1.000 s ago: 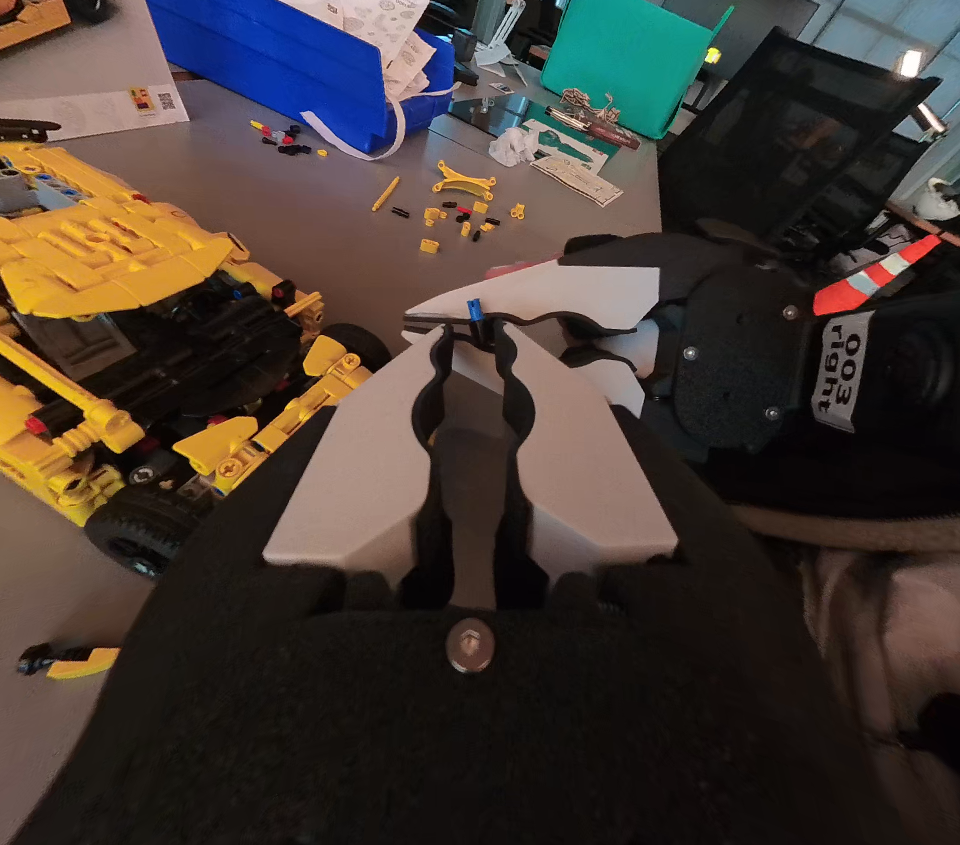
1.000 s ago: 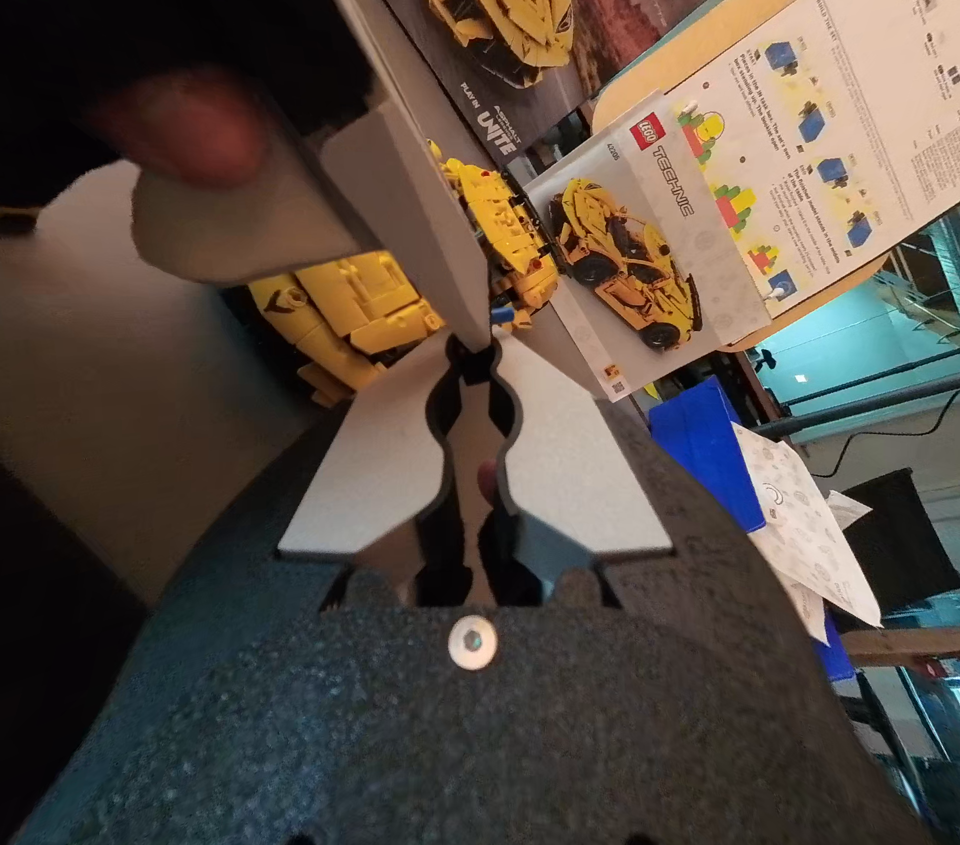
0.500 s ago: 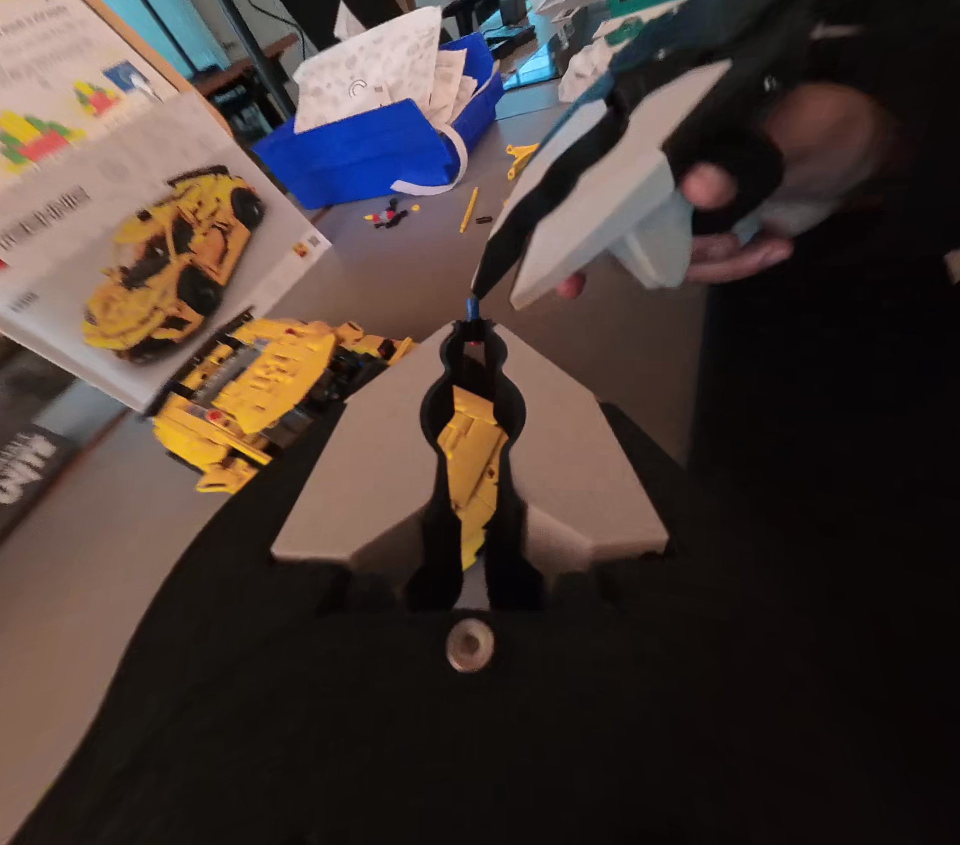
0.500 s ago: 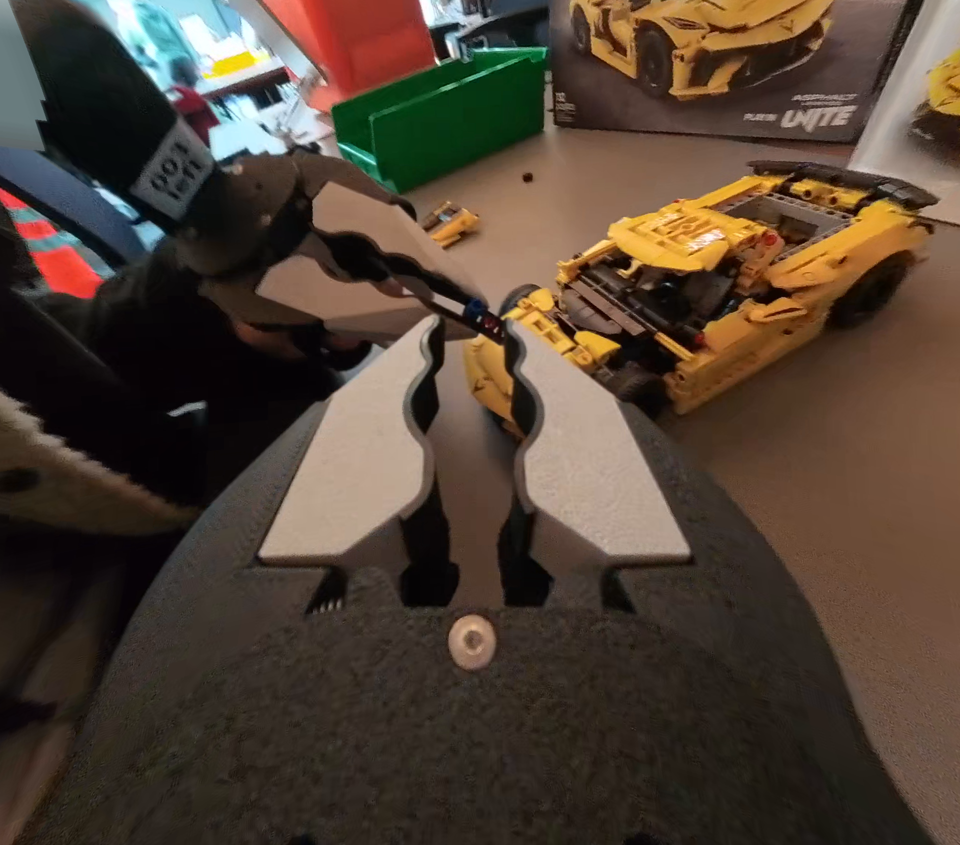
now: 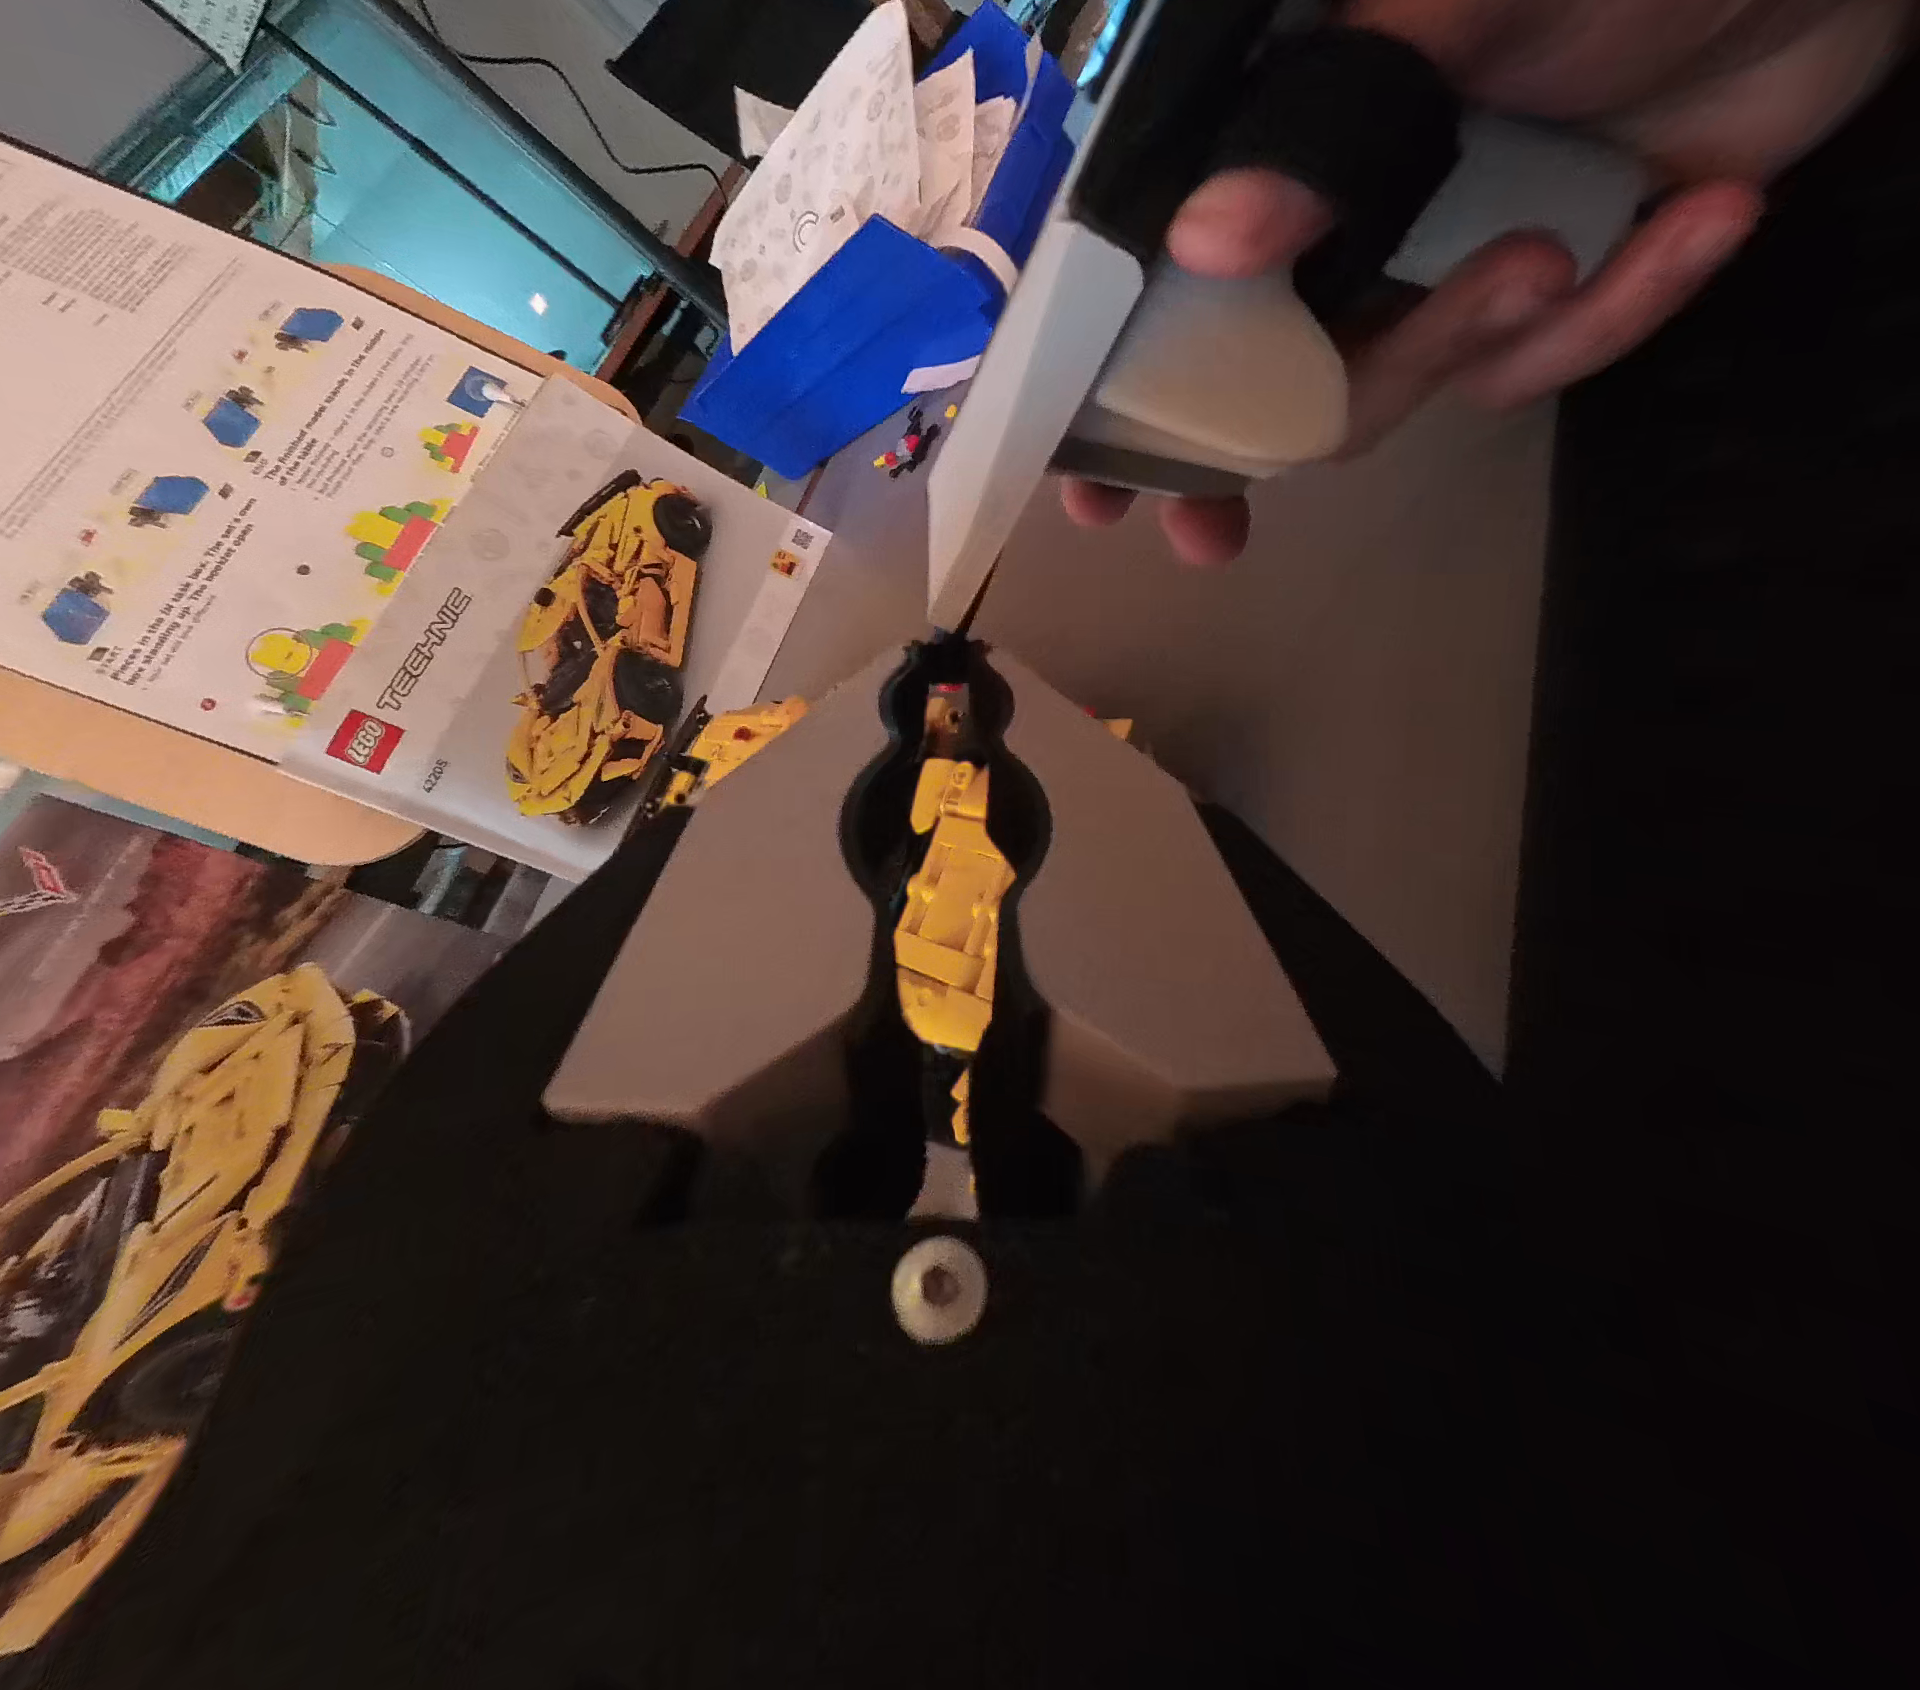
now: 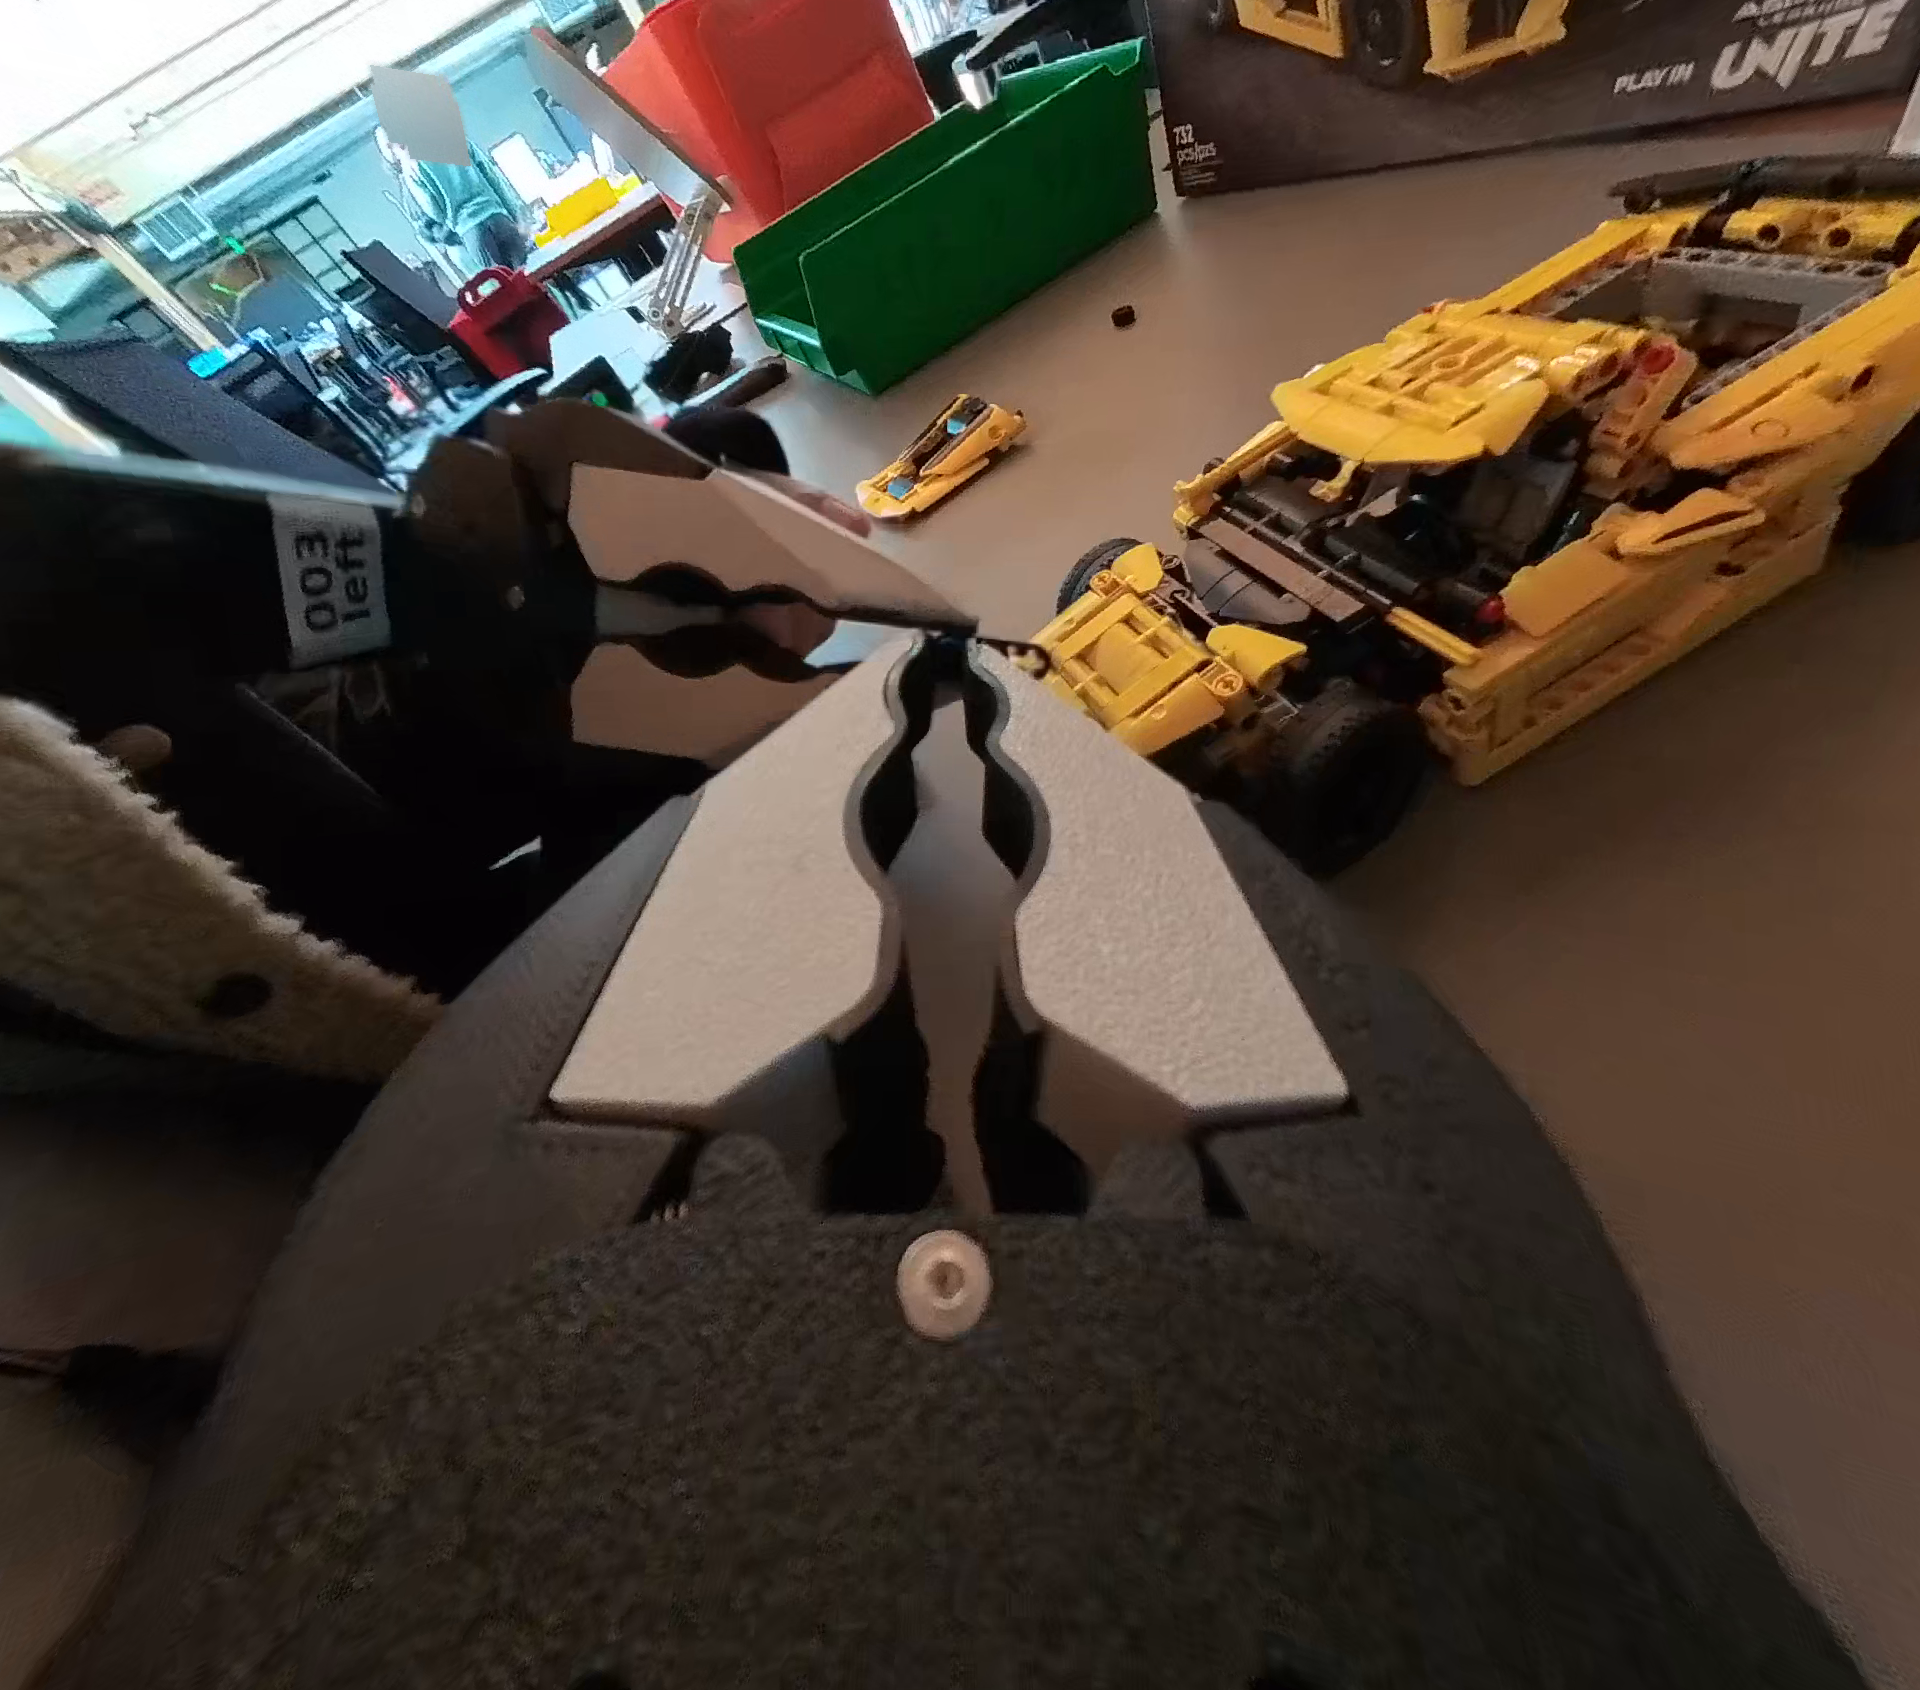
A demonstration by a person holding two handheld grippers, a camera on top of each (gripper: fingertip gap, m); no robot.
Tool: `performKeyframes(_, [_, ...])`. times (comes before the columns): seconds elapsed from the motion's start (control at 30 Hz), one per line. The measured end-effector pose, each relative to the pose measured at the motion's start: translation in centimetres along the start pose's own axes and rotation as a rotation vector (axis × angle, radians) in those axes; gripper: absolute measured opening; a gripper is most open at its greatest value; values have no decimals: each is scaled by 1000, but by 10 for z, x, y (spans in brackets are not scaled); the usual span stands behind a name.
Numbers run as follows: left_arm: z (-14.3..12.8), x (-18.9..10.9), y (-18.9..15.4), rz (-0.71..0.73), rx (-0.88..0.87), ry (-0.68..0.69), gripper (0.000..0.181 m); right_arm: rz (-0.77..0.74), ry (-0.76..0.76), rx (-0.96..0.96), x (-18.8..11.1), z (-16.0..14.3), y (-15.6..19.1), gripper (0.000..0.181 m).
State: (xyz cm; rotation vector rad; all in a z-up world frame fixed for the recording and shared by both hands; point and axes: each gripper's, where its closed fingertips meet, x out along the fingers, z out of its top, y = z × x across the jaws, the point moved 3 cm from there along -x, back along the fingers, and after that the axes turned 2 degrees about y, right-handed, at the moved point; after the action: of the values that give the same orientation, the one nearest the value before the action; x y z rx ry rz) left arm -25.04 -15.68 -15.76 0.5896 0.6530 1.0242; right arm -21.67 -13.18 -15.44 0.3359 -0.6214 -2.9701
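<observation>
In the left wrist view the left gripper (image 5: 948, 653), tips pinched together, meets the right gripper's (image 5: 961, 601) tip above the yellow car (image 5: 951, 902), while in the right wrist view both narrowed tips pinch a small blue pin (image 6: 943, 651), bare grey table (image 6: 1662, 965) lying right.

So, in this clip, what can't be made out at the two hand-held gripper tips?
- Small part at the left hand-held gripper tips: too small and dark in both views to identify.
- Right hand-held gripper: whether it grips that part is unclear; the tips overlap.
- Yellow brick car: left wrist view shows only slivers behind the fingers.
</observation>
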Motion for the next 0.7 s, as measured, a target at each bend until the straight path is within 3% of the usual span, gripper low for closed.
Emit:
performKeyframes(0.17, [-1, 0, -2, 35, 81, 38, 7, 73, -1, 148, 0, -1, -3, 2])
performKeyframes(0.3, [1, -4, 0, -29, -47, -5, 7, 137, 5, 171, -2, -1, 0, 2])
performKeyframes(0.7, [9, -13, -1, -77, -134, -74, 7, 277, 6, 258, -8, 0, 5, 2])
